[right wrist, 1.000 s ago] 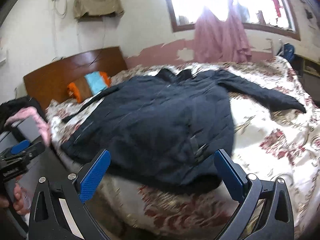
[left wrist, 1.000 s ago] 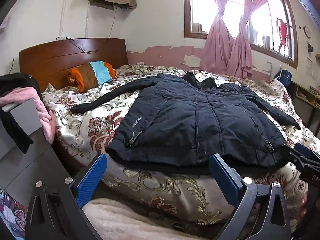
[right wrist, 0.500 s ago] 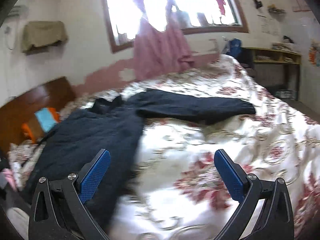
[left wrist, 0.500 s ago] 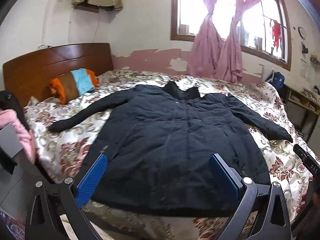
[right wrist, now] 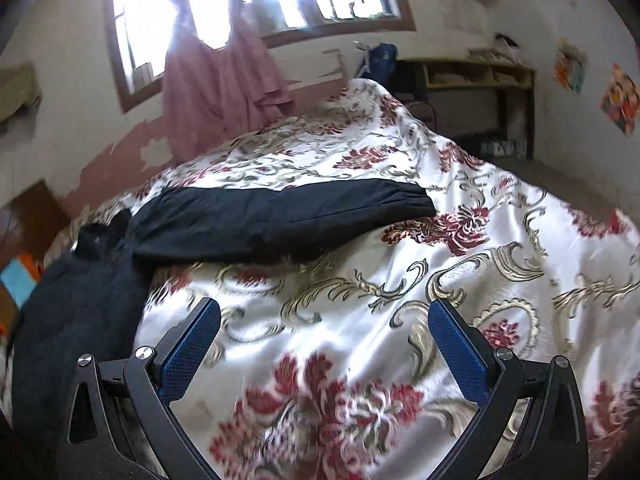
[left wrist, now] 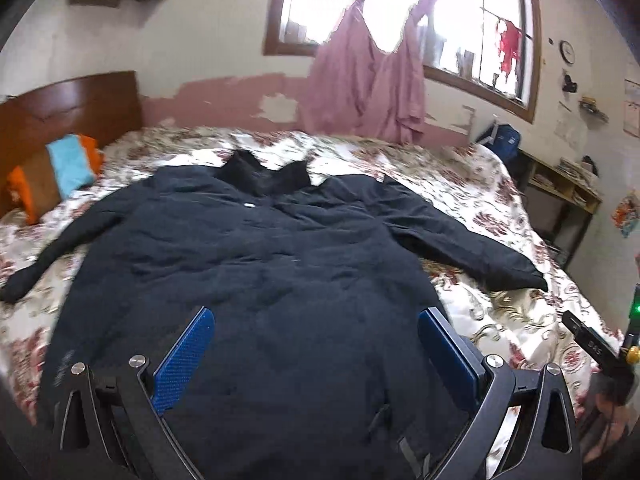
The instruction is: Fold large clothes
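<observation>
My left claw (left wrist: 316,332) hangs with its two blue pads spread wide apart, nothing between them but air. Right beyond and under the pads lies the dark jacket (left wrist: 256,280), spread flat, front up, on the flowered bedspread (left wrist: 460,184). Its collar (left wrist: 264,174) points away from me toward the far wall, one sleeve runs out to the left of my claw, the other sleeve (left wrist: 468,248) runs out to the right. This view takes in the whole garment; it also shows a striped orange, brown and blue pillow (left wrist: 52,176) far off to the left by the wooden headboard (left wrist: 68,104), and the pink curtain (left wrist: 368,80) straight ahead. At the right edge I can see part of my other tool.

My right claw (right wrist: 324,336) is likewise open, pads wide, gripping nothing. Under and ahead of it is mostly bare bedspread (right wrist: 500,264). From here the jacket (right wrist: 80,312) shows only in part: the body sits off to the left of the claw, and the right-hand sleeve (right wrist: 280,216) lies straight across ahead of the pads, well beyond them, its cuff pointing right. This view alone shows the wooden shelf (right wrist: 480,76) against the far wall past the bed's corner and the coloured pictures on the wall to the right.
</observation>
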A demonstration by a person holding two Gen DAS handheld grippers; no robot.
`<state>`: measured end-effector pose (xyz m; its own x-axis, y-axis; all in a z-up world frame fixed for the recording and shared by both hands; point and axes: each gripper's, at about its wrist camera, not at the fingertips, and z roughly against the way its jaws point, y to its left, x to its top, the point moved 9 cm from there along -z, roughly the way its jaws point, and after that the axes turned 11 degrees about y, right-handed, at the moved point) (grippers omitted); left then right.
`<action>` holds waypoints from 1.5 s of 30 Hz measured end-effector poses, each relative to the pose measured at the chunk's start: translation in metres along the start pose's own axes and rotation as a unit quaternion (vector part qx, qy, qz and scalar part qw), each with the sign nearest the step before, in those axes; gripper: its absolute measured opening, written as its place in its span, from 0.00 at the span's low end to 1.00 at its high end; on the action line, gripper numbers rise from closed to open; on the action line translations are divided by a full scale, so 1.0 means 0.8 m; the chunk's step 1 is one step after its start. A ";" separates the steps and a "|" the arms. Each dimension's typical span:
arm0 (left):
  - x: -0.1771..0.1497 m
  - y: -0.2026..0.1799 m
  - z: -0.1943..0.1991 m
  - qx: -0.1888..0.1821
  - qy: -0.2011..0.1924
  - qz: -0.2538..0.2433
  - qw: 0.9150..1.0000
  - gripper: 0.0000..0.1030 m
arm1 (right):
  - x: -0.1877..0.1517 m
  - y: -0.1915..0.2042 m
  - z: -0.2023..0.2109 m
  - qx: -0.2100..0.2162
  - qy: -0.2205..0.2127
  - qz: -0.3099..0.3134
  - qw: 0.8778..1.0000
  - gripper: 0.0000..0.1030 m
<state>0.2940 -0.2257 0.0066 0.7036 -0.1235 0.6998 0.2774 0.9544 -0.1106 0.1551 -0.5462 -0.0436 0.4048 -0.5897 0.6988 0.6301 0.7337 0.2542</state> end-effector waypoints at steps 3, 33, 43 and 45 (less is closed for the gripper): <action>0.014 -0.023 -0.024 -0.022 0.007 -0.017 1.000 0.99 | 0.003 -0.011 -0.028 -0.017 -0.002 -0.026 1.000 0.99; 0.062 -0.074 -0.306 -0.100 0.127 0.068 0.984 0.99 | 0.058 -0.066 -0.222 0.112 0.018 -0.251 0.961 0.99; 0.059 -0.067 -0.318 -0.083 0.123 0.051 0.988 1.00 | 0.059 -0.027 -0.257 0.158 0.068 -0.294 0.940 0.99; 0.059 -0.065 -0.316 -0.096 0.117 0.059 0.987 1.00 | 0.053 -0.009 -0.269 0.188 0.096 -0.311 0.927 0.96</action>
<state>0.4781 -0.3500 -0.1334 0.8643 -0.0950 0.4939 0.2874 0.8991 -0.3301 0.3100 -0.6494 -0.1594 0.1738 -0.9606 0.2169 0.5200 0.2766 0.8082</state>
